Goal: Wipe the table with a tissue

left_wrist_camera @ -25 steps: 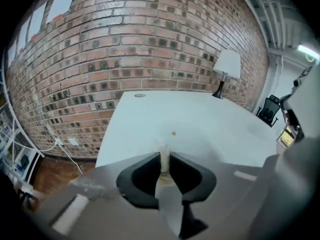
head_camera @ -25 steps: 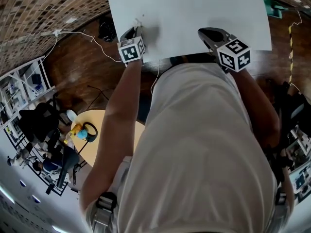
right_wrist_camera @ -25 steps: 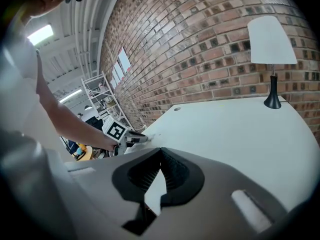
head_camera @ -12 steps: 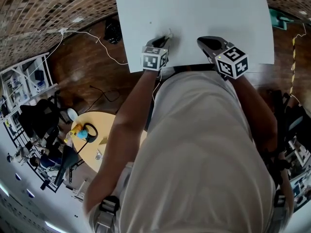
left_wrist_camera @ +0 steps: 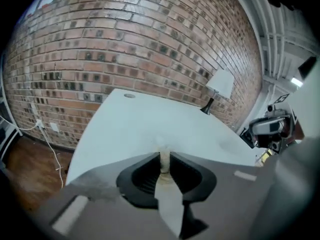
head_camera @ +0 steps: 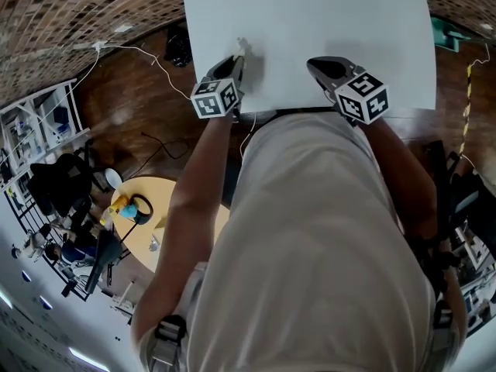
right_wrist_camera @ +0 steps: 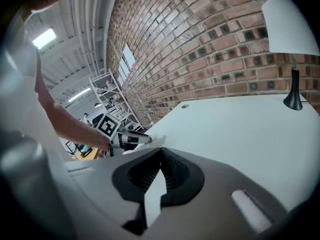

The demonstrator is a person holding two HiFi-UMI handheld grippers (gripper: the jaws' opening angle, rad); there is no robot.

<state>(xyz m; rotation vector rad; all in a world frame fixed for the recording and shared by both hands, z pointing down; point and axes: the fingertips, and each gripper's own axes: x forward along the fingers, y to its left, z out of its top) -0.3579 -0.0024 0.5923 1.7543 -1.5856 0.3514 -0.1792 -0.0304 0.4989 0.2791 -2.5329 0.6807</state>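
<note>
The left gripper is pinching a thin twist of tissue near the lower left edge of the table, and the right gripper is sitting closed on nothing. With so little tissue poking out, I'm guessing it's risking slipping free, or the jaw tips scraping the top instead.

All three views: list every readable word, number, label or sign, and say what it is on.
None readable in any view.
Left cube, right cube: black-and-white square patterns only, no letters or digits.
Green thing on the floor: any print too small to read.
</note>
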